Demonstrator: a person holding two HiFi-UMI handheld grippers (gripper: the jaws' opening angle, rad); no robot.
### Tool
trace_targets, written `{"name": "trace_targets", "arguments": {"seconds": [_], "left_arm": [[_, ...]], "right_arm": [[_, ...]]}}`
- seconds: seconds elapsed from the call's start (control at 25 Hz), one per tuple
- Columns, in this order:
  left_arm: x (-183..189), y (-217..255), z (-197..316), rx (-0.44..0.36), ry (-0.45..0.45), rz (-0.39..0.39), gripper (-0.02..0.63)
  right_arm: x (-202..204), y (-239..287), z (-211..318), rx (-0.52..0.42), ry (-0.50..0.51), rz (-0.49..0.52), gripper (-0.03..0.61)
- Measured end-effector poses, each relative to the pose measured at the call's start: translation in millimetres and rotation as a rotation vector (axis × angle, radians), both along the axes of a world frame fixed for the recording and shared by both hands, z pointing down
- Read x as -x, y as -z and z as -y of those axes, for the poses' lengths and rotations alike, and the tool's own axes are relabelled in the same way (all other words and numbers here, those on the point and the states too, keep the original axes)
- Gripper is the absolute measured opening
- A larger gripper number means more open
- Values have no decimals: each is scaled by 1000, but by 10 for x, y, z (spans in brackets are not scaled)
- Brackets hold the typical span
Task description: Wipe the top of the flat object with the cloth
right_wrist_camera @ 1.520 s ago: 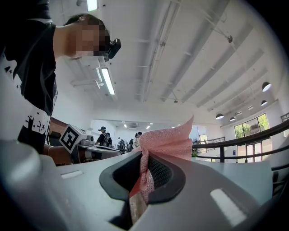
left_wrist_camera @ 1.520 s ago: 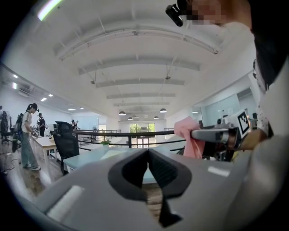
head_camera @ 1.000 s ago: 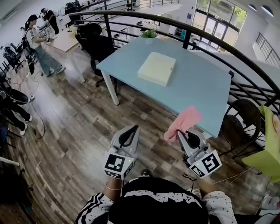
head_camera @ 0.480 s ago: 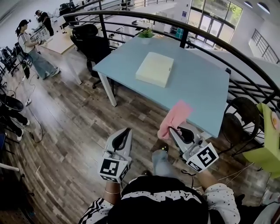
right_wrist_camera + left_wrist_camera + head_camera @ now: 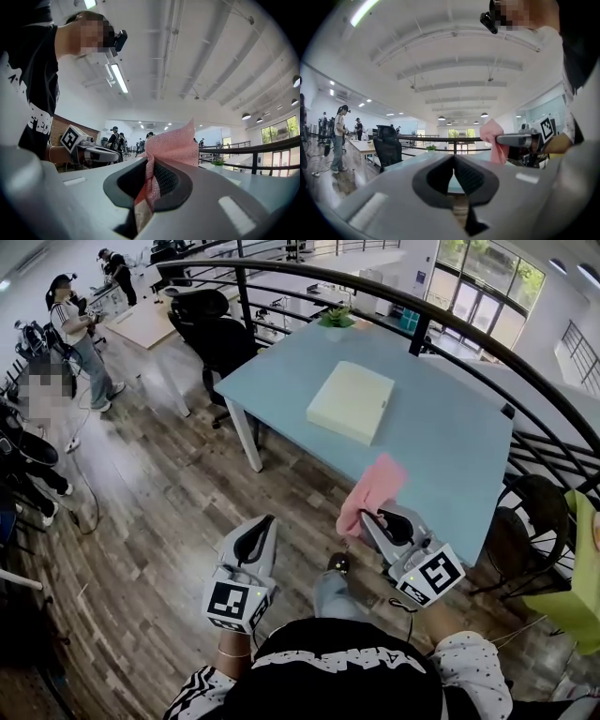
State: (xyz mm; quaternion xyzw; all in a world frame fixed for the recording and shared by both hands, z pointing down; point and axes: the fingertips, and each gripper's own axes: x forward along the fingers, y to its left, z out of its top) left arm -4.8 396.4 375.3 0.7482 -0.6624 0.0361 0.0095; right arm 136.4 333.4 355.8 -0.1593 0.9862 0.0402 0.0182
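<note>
One cream flat object [image 5: 352,401] lies on a blue table [image 5: 441,442]. Near the table's edge, the right gripper [image 5: 364,517] pinches one pink cloth [image 5: 373,491] (bunched); the left gripper [image 5: 265,522] is clenched, empty.

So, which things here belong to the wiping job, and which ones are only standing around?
For the job:
pink cloth, clamped in the right gripper
pale flat object on the blue table

Only around:
left gripper, shut on nothing
black office chair
potted plant
</note>
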Motion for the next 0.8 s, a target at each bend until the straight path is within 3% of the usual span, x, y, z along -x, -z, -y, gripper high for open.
{"name": "trace_targets", "arguments": {"seconds": [0.8], "left_arm": [[398,-105,1577,18,48,8,0]], "right_arm": [[375,-233,1710,39,34,9,26]]}}
